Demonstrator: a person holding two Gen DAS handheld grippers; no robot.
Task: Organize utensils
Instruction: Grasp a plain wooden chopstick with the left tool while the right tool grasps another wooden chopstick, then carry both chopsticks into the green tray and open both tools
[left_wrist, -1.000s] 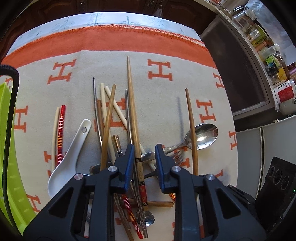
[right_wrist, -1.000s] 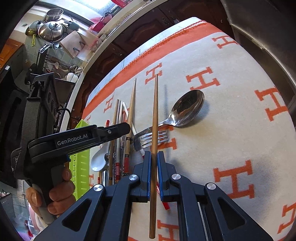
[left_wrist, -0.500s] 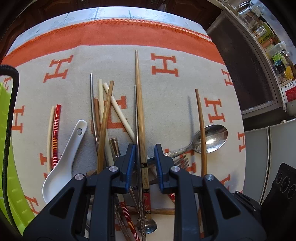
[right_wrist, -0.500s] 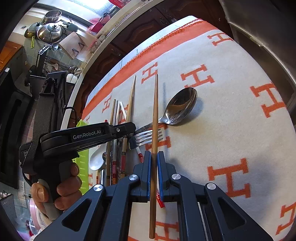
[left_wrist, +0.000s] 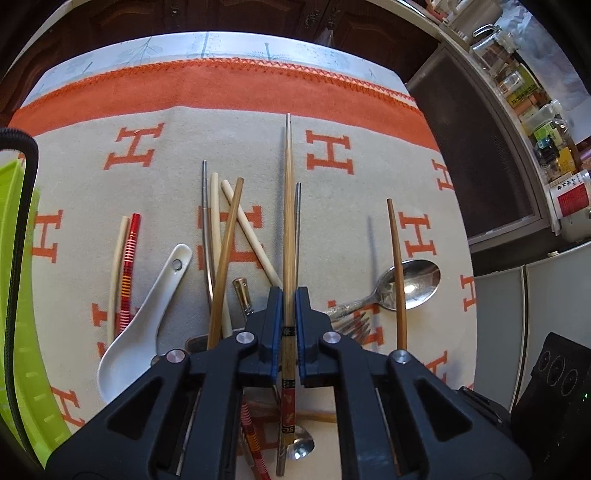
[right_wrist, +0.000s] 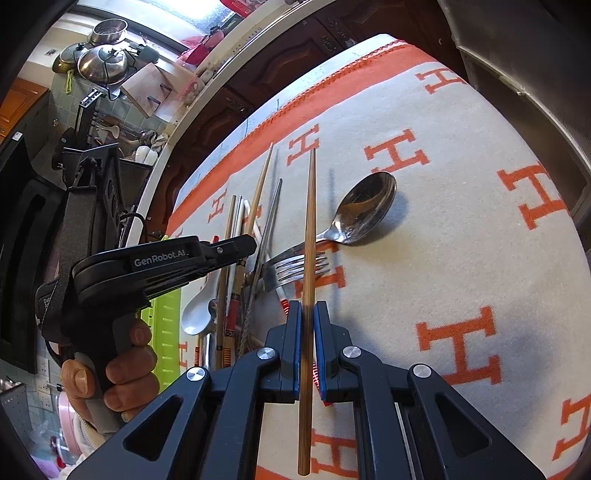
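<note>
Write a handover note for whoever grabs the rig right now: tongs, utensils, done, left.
Left tongs: just closed on the long bamboo chopstick, pads pressing it.
Right tongs: shut on the dark brown chopstick, held above the cloth.
On the H-pattern cloth: pile of other chopsticks, white ceramic spoon, metal spoon, fork. Green tray at the left edge.
Done: two chopsticks gripped.
Left: place both, then sort the rest.
</note>
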